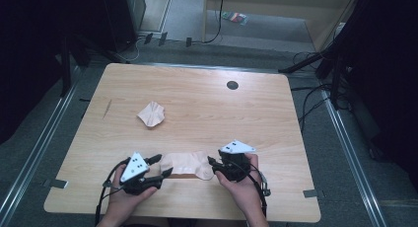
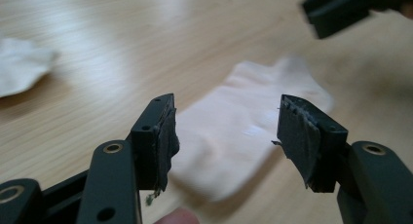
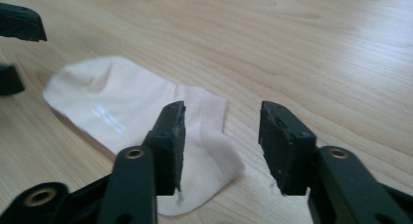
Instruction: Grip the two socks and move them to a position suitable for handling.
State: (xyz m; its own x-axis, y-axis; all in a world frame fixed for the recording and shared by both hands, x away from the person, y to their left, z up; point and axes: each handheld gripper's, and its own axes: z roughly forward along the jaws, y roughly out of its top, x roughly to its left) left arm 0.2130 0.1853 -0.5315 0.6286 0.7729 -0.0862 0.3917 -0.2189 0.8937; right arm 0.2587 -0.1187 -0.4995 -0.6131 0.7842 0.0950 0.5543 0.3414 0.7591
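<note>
The flat sock (image 1: 186, 164) is lying on the counter (image 1: 197, 96) near its six o'clock edge, its long axis running from nine to three o'clock between both grippers. The left gripper (image 1: 163, 166) is sitting just off the sock's nine o'clock end, the right gripper (image 1: 212, 167) at its three o'clock end, each about equally near. Both sets of fingers are standing partly open and gripping nothing; in the gripper views the sock is lying beyond and below each gap. Which end is the toe I cannot tell. A crumpled second sock (image 1: 152, 113) is resting well apart toward eleven o'clock.
</note>
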